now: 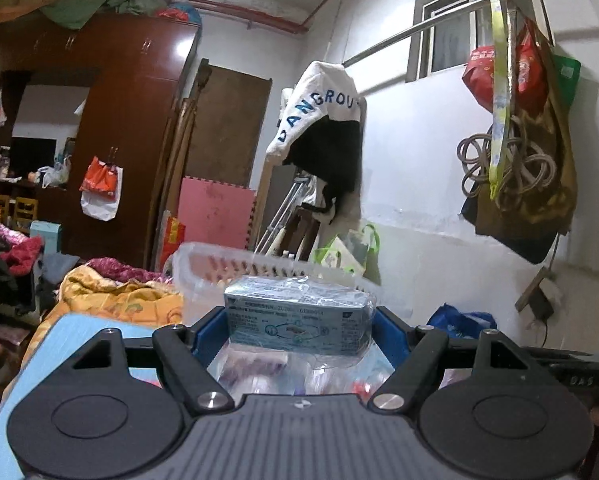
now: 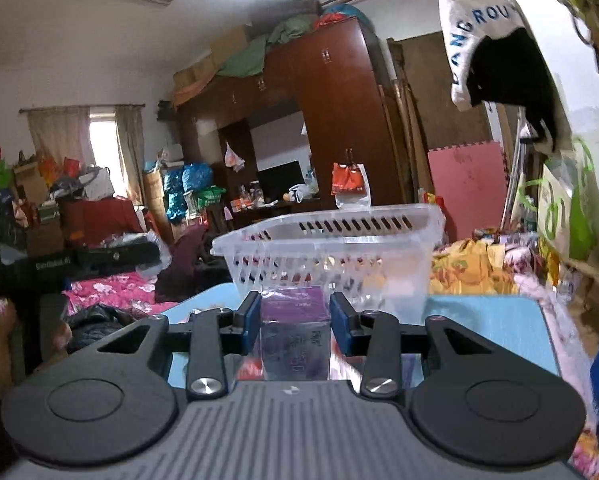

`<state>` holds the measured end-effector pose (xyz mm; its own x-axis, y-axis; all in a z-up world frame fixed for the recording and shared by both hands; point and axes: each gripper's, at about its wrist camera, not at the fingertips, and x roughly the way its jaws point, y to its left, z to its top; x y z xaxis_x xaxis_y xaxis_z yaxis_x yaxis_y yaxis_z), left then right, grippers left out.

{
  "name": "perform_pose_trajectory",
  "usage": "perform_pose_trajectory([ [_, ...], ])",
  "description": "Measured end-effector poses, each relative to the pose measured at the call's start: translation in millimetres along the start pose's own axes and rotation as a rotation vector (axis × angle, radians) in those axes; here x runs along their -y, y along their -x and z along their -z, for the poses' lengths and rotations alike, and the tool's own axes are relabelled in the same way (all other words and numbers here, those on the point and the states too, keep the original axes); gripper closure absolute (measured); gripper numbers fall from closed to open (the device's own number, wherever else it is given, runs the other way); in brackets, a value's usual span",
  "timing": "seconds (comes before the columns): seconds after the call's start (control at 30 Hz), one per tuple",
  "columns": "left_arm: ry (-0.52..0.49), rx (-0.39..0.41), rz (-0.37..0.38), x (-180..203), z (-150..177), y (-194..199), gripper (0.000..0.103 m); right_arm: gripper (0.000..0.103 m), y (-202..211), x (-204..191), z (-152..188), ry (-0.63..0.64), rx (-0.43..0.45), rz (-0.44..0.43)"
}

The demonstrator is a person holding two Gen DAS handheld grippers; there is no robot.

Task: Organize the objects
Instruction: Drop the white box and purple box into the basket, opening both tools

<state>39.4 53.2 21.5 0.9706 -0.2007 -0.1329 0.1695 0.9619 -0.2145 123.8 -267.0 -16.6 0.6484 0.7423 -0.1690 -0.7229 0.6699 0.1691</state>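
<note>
The clear slotted basket (image 2: 331, 248) on the light blue desk (image 2: 491, 320) serves as the landmark.

In the left wrist view, the left gripper (image 1: 299, 330) has its blue pads set wide and pressed against the two ends of a pale blue-green box in clear wrap (image 1: 299, 312). The box is clenched crosswise just in front of the basket (image 1: 203, 276), whose rim shows behind it and to its left. Left of the basket lies orange and yellow bedding (image 1: 115, 300); far behind it stands a dark red wardrobe (image 1: 131, 120). Right of the basket, a white and black garment (image 1: 323, 120) hangs against the white wall.

In the right wrist view, the right gripper (image 2: 295, 322) grasps a narrow purple box in clear film (image 2: 293, 320) between its blue pads, directly in front of the basket's near wall. Right of the basket, yellow bedding (image 2: 471, 268) is heaped beyond the desk.
</note>
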Motion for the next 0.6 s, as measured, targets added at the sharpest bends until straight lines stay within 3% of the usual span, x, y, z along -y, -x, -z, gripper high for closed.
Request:
perform_pose_trajectory([
  [0.13,-0.046,0.0,-0.024,10,-28,-20,0.022,0.062,-11,-7,-31,0.051,0.026,0.027],
  [0.27,-0.043,-0.059,-0.072,9,-62,-70,0.022,0.062,-39,-8,-71,0.074,0.057,0.094],
  [0.33,-0.018,-0.112,-0.102,2,-68,-100,0.022,0.062,-61,-4,-84,0.074,0.041,0.137],
  [0.47,0.04,-0.206,-0.116,-18,-59,-141,0.02,0.06,-92,5,-77,0.075,-0.008,0.176],
  [0.5,0.063,-0.237,-0.113,-23,-55,-149,0.017,0.049,-96,7,-73,0.072,-0.029,0.185],
  [0.53,0.081,-0.248,-0.107,-27,-49,-151,0.007,0.039,-97,9,-69,0.055,-0.05,0.177],
  [0.57,0.076,-0.242,-0.098,-28,-45,-149,0.0,0.022,-93,9,-65,0.039,-0.049,0.159],
  [0.6,0.055,-0.224,-0.093,-28,-39,-141,0.0,0.01,-85,8,-59,0.031,-0.036,0.147],
])
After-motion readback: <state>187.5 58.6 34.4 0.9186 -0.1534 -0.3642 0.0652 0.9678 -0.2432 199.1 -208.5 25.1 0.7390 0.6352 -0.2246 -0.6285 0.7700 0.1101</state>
